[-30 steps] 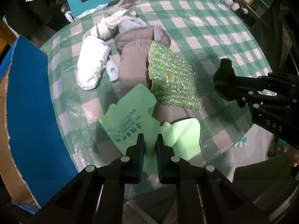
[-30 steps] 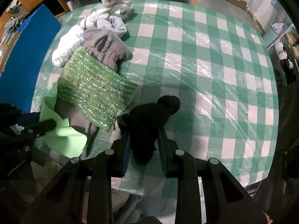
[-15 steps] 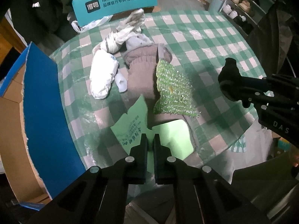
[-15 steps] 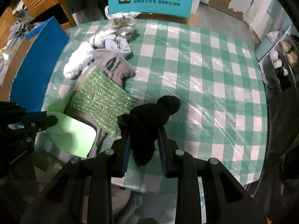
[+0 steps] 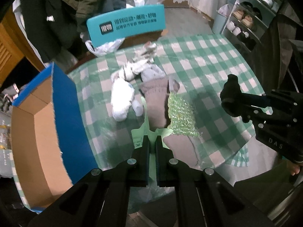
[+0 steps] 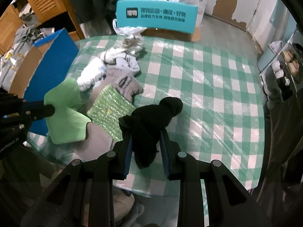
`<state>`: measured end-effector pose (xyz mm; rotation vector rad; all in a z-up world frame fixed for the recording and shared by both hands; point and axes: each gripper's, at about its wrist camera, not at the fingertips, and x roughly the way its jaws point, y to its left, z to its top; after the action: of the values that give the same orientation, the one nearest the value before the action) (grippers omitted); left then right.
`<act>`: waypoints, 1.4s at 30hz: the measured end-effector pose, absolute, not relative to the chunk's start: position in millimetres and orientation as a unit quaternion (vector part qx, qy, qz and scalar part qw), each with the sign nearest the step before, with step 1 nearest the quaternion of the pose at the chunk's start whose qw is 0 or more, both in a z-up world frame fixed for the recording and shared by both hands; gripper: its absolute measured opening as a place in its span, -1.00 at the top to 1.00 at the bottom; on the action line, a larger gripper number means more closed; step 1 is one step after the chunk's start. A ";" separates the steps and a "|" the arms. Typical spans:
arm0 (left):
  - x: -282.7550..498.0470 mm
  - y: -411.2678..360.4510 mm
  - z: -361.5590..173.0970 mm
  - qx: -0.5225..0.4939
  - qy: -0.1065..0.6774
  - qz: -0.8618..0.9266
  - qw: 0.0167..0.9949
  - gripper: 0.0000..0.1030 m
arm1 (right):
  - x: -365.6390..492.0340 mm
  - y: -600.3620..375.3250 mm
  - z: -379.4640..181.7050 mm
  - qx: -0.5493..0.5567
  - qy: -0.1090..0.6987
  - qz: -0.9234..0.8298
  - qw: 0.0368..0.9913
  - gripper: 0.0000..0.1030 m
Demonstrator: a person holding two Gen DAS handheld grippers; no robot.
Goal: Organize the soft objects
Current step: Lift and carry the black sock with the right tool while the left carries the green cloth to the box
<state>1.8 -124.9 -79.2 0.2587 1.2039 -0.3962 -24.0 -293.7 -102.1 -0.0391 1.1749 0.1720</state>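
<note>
Grippers have both risen from the checked table (image 6: 208, 87). Left gripper (image 5: 153, 141) stays clamped on a green bag (image 6: 66, 113), right gripper (image 6: 145, 141) on a black sock (image 6: 151, 117), ready for the cardboard box (image 5: 34, 132).

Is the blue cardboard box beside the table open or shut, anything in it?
Open. The blue cardboard box has its flap standing up, showing bare brown inner walls; nothing visible inside, though its bottom is out of view.

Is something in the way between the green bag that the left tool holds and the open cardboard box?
Nothing visible is. The green bag hangs from the left tool, and the cardboard box beside it is open on top.
</note>
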 end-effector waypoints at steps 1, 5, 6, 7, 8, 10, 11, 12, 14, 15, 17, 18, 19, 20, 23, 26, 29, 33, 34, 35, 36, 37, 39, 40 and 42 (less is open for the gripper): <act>2.3 -123.9 -76.2 0.123 0.557 -0.182 0.801 0.90 | -24.1 -292.8 -99.8 -0.020 0.551 0.081 0.830 0.49; 3.1 -120.0 -64.2 0.128 0.543 -0.176 0.811 0.90 | -23.6 -287.7 -89.8 -0.031 0.541 0.080 0.837 0.49; 2.8 -119.2 -62.1 0.130 0.540 -0.175 0.813 0.90 | -23.9 -286.8 -88.2 -0.033 0.539 0.080 0.838 0.49; 2.4 -118.8 -59.4 0.132 0.536 -0.174 0.816 0.90 | -23.8 -285.9 -86.1 -0.034 0.537 0.080 0.839 0.49; 1.9 -118.5 -56.9 0.135 0.532 -0.173 0.818 0.90 | -23.6 -284.6 -83.7 -0.035 0.535 0.080 0.840 0.49; 0.5 -117.6 -52.6 0.139 0.526 -0.172 0.821 0.90 | -23.0 -282.2 -79.0 -0.037 0.531 0.081 0.843 0.49; -0.1 -117.1 -50.3 0.140 0.522 -0.173 0.823 0.90 | -22.6 -280.9 -76.4 -0.038 0.529 0.082 0.844 0.49; -0.2 -116.9 -48.3 0.141 0.520 -0.174 0.824 0.90 | -22.3 -279.7 -74.1 -0.038 0.527 0.083 0.845 0.49; -0.4 -116.5 -44.9 0.142 0.515 -0.174 0.827 0.90 | -21.8 -276.3 -68.2 -0.039 0.521 0.086 0.848 0.49; -0.6 -116.2 -43.2 0.143 0.513 -0.174 0.828 0.90 | -21.4 -274.7 -65.9 -0.040 0.519 0.087 0.849 0.49; -0.9 -115.5 -39.7 0.146 0.509 -0.172 0.831 0.90 | -20.3 -271.1 -61.1 -0.042 0.515 0.089 0.852 0.49; -0.9 -114.4 -37.6 0.146 0.507 -0.172 0.832 0.90 | -20.0 -269.2 -59.0 -0.042 0.513 0.090 0.853 0.49; -1.0 -113.3 -36.1 0.146 0.505 -0.171 0.834 0.90 | -19.4 -266.8 -56.7 -0.043 0.511 0.091 0.854 0.49; -0.7 -111.6 -34.0 0.144 0.503 -0.170 0.835 0.90 | -19.0 -264.4 -54.8 -0.043 0.510 0.093 0.854 0.49; -0.4 -106.5 -29.0 0.140 0.500 -0.168 0.838 0.90 | -16.8 -258.7 -49.8 -0.041 0.506 0.097 0.856 0.49; 0.7 -100.1 -22.4 0.140 0.491 -0.161 0.844 0.90 | -13.5 -253.5 -45.2 -0.042 0.502 0.101 0.858 0.49; 2.1 -92.4 -16.7 0.137 0.485 -0.154 0.850 0.90 | -11.1 -247.4 -39.6 -0.042 0.496 0.106 0.861 0.49; 4.0 -80.2 -9.2 0.133 0.477 -0.142 0.857 0.90 | -8.0 -236.5 -32.3 -0.044 0.491 0.113 0.863 0.49; 4.7 -76.4 -7.6 0.132 0.475 -0.139 0.859 0.90 | -7.7 -234.2 -30.8 -0.046 0.490 0.113 0.863 0.49; 5.3 -73.6 -6.3 0.131 0.474 -0.136 0.860 0.90 | -6.8 -231.0 -28.8 -0.047 0.489 0.116 0.863 0.49; 6.2 -69.5 -5.0 0.129 0.473 -0.133 0.862 0.90 | -6.1 -228.7 -27.0 -0.047 0.487 0.119 0.864 0.49; 6.2 -67.0 -4.2 0.128 0.472 -0.130 0.862 0.90 | -5.0 -224.5 -24.0 -0.048 0.485 0.122 0.865 0.49; 7.2 -59.7 -2.0 0.125 0.470 -0.125 0.865 0.90 | -3.7 -217.2 -19.6 -0.050 0.481 0.127 0.866 0.49; 7.6 -55.3 -0.7 0.123 0.468 -0.121 0.867 0.90 | -2.4 -213.3 -17.5 -0.051 0.479 0.130 0.867 0.49; 7.8 -47.6 1.3 0.121 0.466 -0.114 0.869 0.90 | -0.4 -205.8 -14.6 -0.053 0.476 0.136 0.867 0.49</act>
<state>7.8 -47.6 1.3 0.2532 0.9742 -0.2383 -0.4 -205.8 -14.6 -0.1109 0.9972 0.2843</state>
